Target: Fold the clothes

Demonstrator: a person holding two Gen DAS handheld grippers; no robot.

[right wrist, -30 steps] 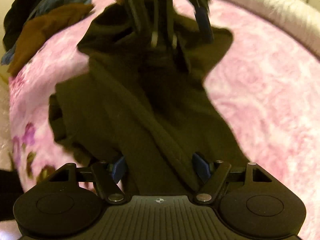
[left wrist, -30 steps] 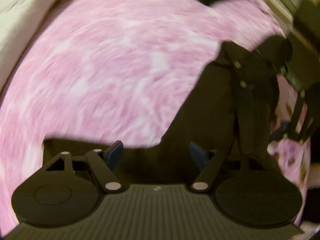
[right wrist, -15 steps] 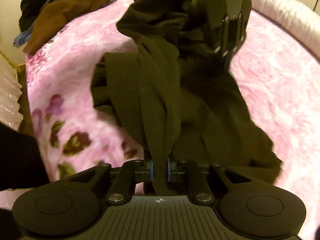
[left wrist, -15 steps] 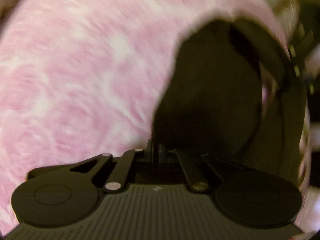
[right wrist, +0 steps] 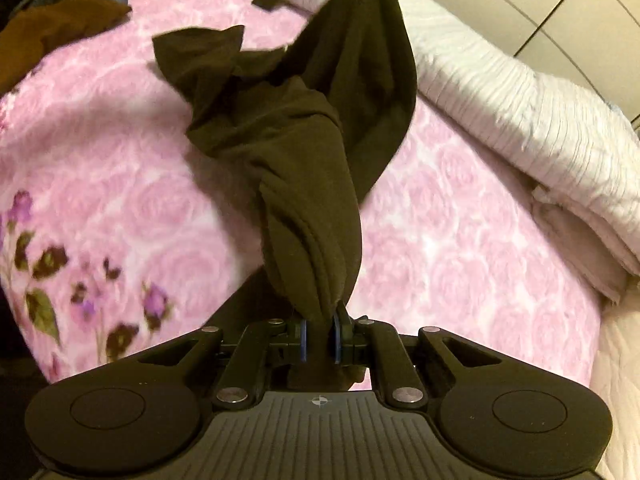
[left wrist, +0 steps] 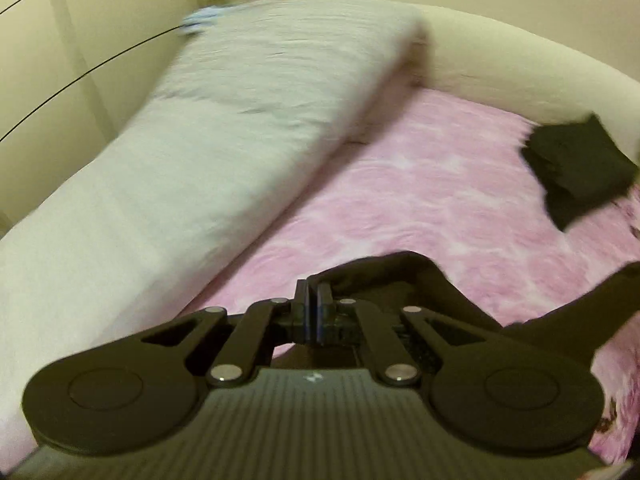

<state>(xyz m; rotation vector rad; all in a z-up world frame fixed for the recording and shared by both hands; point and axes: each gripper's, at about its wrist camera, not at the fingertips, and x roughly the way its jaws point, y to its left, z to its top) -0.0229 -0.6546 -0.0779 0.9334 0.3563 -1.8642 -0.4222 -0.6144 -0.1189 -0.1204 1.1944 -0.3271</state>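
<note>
A dark olive garment (right wrist: 296, 140) hangs bunched and twisted above the pink rose-patterned blanket (right wrist: 460, 240). My right gripper (right wrist: 320, 338) is shut on its lower end. The cloth rises from it toward the top of the right wrist view. My left gripper (left wrist: 313, 312) is shut on an edge of the same dark garment (left wrist: 384, 276), which drapes down to its right. The left wrist view is tilted up and blurred.
A folded dark garment (left wrist: 576, 168) lies far right on the blanket (left wrist: 400, 200). A white ribbed duvet roll (right wrist: 520, 112) runs along the bed's far side; it also shows in the left wrist view (left wrist: 200, 152). Brown and blue clothes (right wrist: 52, 28) are piled at the left corner.
Both grippers went from open to shut on the dark garment and lifted it off the blanket. The left wrist view swung up toward the duvet and wall.
</note>
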